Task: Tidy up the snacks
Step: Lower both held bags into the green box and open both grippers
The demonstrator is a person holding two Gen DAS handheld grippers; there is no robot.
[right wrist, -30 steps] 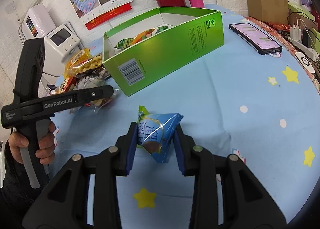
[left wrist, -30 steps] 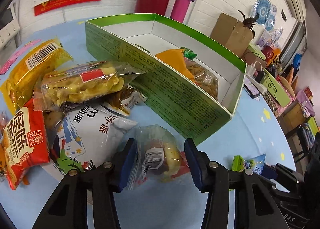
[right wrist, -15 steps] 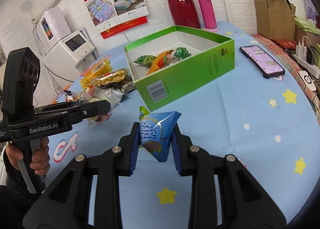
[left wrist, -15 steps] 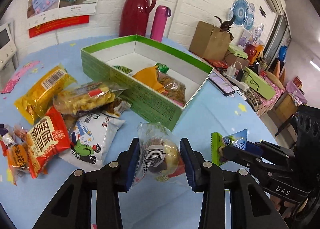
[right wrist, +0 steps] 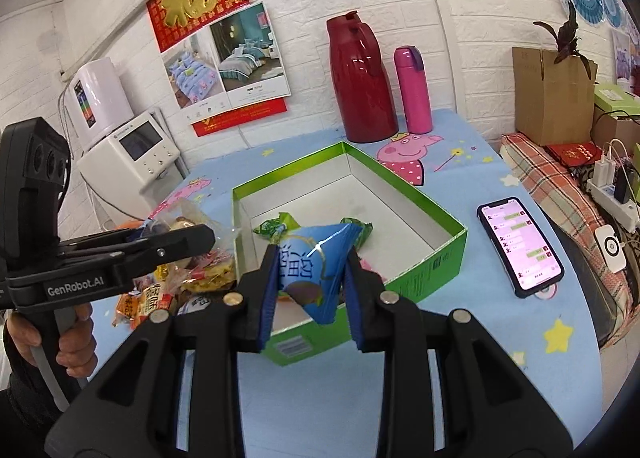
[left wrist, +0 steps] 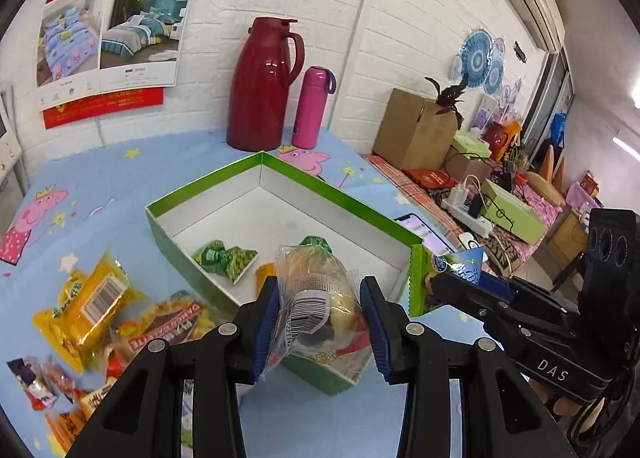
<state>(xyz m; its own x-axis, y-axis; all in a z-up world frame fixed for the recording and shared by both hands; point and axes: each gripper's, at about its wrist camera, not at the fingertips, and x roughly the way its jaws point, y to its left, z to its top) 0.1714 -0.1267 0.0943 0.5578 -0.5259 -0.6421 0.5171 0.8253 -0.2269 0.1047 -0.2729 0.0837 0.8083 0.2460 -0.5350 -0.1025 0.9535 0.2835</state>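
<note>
My left gripper [left wrist: 320,322] is shut on a clear snack packet [left wrist: 316,298] with a barcode, held in the air above the near corner of the green box [left wrist: 192,278]. My right gripper [right wrist: 310,278] is shut on a blue snack packet [right wrist: 316,262], also lifted over the green box [right wrist: 444,262] near its front wall. In the left wrist view the right gripper [left wrist: 440,286] enters from the right with the blue and green packet [left wrist: 448,266]. Inside the box lie a green packet [left wrist: 226,260] and an orange one, partly hidden.
Several loose snack packets [left wrist: 84,306] lie on the blue tablecloth left of the box. A red jug [right wrist: 358,78] and pink bottle [right wrist: 412,90] stand at the back wall. A phone [right wrist: 520,242] lies right of the box. A hand [right wrist: 76,334] holds the left gripper's handle.
Both grippers have risen from the table with their packets and moved toward the box, and now hang over its near side.
</note>
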